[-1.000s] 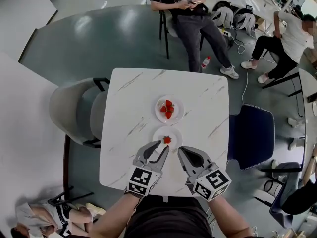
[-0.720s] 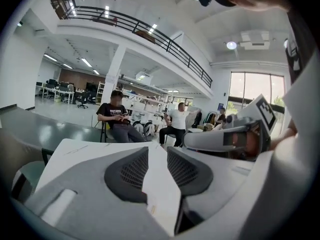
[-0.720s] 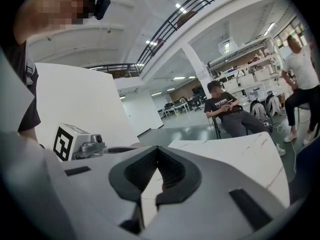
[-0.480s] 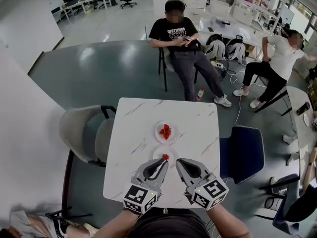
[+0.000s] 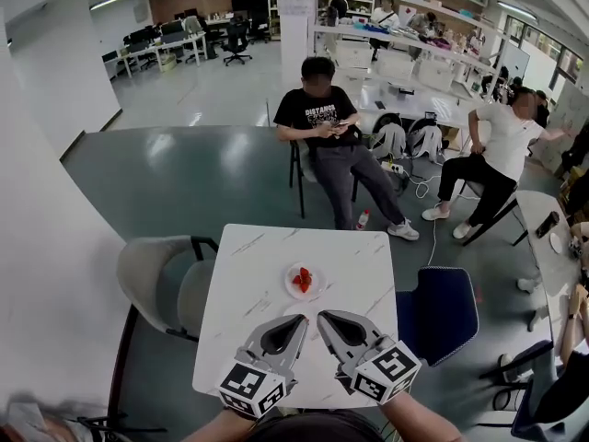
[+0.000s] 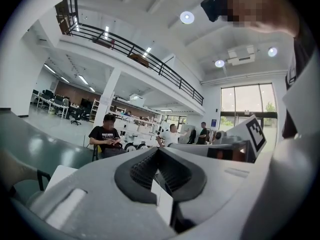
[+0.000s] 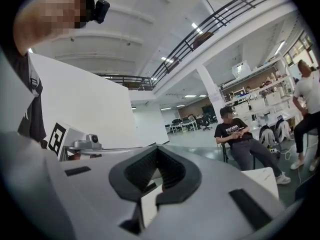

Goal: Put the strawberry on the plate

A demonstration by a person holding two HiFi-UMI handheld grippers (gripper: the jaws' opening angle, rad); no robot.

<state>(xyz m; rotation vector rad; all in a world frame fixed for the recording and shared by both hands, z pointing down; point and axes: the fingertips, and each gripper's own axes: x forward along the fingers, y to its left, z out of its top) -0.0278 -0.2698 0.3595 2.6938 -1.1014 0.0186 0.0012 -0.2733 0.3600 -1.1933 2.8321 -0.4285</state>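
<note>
— Left gripper (image 6: 158, 150)?
— Its ribbed black pads have just closed together, with nothing between them.
— Strawberries (image 5: 303, 280)?
— Only the head view shows them, on the round white plate (image 5: 289, 285), marbled table (image 5: 235, 293).
— Right gripper (image 7: 156, 148)?
— Pinched closed, empty.

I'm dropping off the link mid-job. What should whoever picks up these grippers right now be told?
Grippers: the left gripper is shut and empty; its jaws have just been closing on nothing. The right gripper is shut and empty. Both are held up above the table.
Things: a plate with strawberries sits mid-table. A second ago a nearer plate held one strawberry; the grippers now hide that spot.
Done: the placement, it seems.
Left: look past the grippers and confirm that the strawberry sits on the nearer plate.
</note>
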